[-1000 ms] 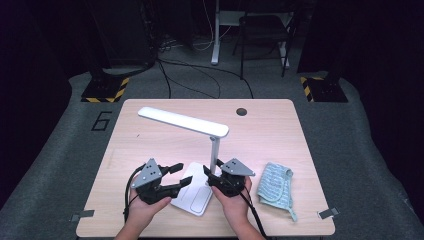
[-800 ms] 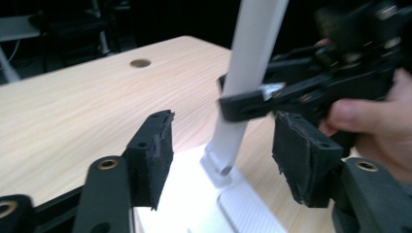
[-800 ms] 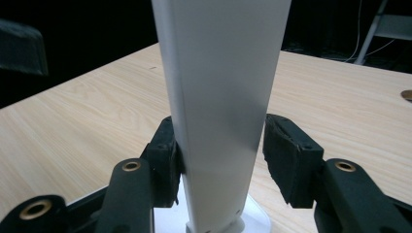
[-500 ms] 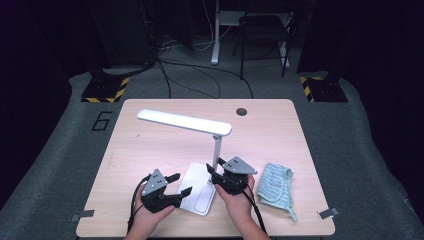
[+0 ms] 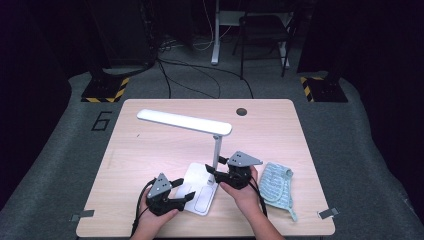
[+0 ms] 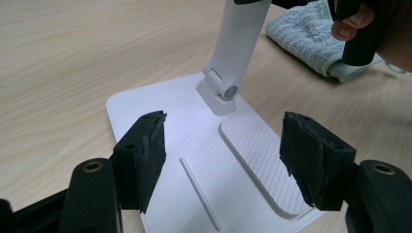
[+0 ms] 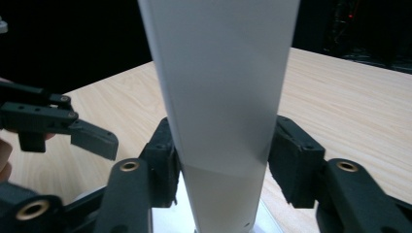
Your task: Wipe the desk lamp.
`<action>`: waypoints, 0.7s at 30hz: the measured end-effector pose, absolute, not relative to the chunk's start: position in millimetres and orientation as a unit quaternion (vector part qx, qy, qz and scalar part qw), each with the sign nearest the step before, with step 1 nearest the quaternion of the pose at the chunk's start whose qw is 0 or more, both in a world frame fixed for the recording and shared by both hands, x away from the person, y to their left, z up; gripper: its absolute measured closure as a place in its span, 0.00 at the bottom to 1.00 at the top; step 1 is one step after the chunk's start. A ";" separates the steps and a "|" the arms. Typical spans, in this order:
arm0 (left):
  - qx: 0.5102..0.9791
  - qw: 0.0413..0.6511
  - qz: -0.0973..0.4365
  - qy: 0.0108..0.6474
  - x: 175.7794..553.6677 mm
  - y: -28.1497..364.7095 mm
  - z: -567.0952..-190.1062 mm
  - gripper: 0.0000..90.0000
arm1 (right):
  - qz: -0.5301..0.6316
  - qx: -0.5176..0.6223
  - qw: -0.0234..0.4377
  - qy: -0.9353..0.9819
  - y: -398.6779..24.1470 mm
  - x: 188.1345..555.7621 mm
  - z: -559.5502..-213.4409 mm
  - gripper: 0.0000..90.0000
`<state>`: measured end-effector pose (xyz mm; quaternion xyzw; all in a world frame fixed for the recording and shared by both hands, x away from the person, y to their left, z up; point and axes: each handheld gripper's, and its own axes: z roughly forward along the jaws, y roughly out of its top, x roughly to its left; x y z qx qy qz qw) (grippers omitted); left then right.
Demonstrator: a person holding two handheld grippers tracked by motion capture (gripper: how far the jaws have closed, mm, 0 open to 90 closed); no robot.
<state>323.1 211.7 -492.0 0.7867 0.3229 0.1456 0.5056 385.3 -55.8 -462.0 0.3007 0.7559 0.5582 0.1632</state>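
Note:
A white desk lamp stands on the wooden table, with its flat base [image 5: 199, 192] near the front edge, its stem [image 5: 216, 150] upright and its long head [image 5: 184, 122] reaching left. My right gripper [image 5: 214, 173] is around the lower stem [image 7: 223, 97]. Both pads lie against the stem's sides, and the jaws have just been opening. My left gripper [image 5: 186, 196] hangs low over the base's front left corner. Its jaws have just been opening and now stand open above the base plate [image 6: 194, 141], with nothing between them [image 6: 221, 155]. The stem's hinge [image 6: 224, 90] is just beyond them.
A folded pale blue cloth [image 5: 277, 184] lies on the table right of the lamp, also seen behind the stem [image 6: 311, 34]. A cable hole [image 5: 242, 111] sits near the table's far edge. Chair and stand legs and cables are on the dark floor beyond.
My left gripper has dropped and come back toward the base's front corner, and its jaws have spread wider. My right gripper has stayed at the lamp stem.

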 end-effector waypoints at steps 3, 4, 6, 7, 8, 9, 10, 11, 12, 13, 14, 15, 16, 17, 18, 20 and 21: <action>0.784 0.508 0.151 0.324 323.2 213.9 -491.0 0.37 | 0.555 0.292 0.170 0.760 -54.7 384.2 -461.6 0.58; 0.779 0.511 0.153 0.331 322.6 213.2 -491.4 0.37 | 0.552 0.294 0.174 0.760 -54.2 383.6 -461.5 0.59; 0.783 0.507 0.152 0.325 323.3 214.8 -490.7 0.37 | 0.552 0.293 0.178 0.760 -53.2 384.2 -461.4 0.59; 0.781 0.508 0.152 0.329 322.8 214.2 -491.0 0.37 | 0.549 0.292 0.180 0.762 -52.9 384.6 -461.0 0.59; 0.781 0.508 0.151 0.329 322.8 214.2 -490.9 0.37 | 0.548 0.294 0.183 0.761 -51.9 384.9 -460.9 0.59; 0.780 0.510 0.152 0.330 323.0 214.0 -491.0 0.37 | 0.546 0.295 0.185 0.762 -51.2 385.6 -460.5 0.60; 0.782 0.508 0.151 0.327 323.5 214.6 -490.7 0.37 | 0.545 0.295 0.189 0.762 -50.3 386.4 -460.4 0.60; 0.785 0.505 0.150 0.326 324.0 215.1 -490.8 0.37 | 0.545 0.298 0.190 0.761 -49.1 387.4 -460.3 0.60; 0.784 0.506 0.148 0.328 324.1 215.1 -491.1 0.37 | 0.543 0.298 0.192 0.761 -48.2 388.9 -460.2 0.60; 0.784 0.506 0.152 0.326 325.0 215.3 -491.3 0.37 | 0.541 0.301 0.193 0.761 -47.4 390.1 -459.9 0.60; 0.784 0.505 0.152 0.327 325.4 215.3 -491.6 0.37 | 0.542 0.302 0.195 0.760 -46.4 392.0 -460.0 0.60; 0.786 0.503 0.153 0.325 326.0 215.4 -491.8 0.37 | 0.540 0.304 0.195 0.761 -45.5 393.5 -459.7 0.60; 0.783 0.505 0.158 0.326 326.8 214.8 -492.6 0.37 | 0.539 0.305 0.198 0.760 -44.6 395.5 -459.7 0.60; 0.783 0.505 0.157 0.328 327.2 214.7 -492.7 0.37 | 0.541 0.304 0.197 0.758 -43.5 398.1 -460.2 0.60; 0.782 0.505 0.159 0.329 327.5 214.3 -493.0 0.37 | 0.542 0.304 0.197 0.758 -43.2 399.7 -460.4 0.60; 0.785 0.502 0.157 0.326 328.8 214.0 -493.4 0.37 | 0.542 0.300 0.194 0.761 -43.6 404.5 -460.1 0.60; 0.785 0.501 0.157 0.328 329.0 213.6 -493.8 0.37 | 0.541 0.301 0.194 0.761 -43.6 406.2 -459.8 0.60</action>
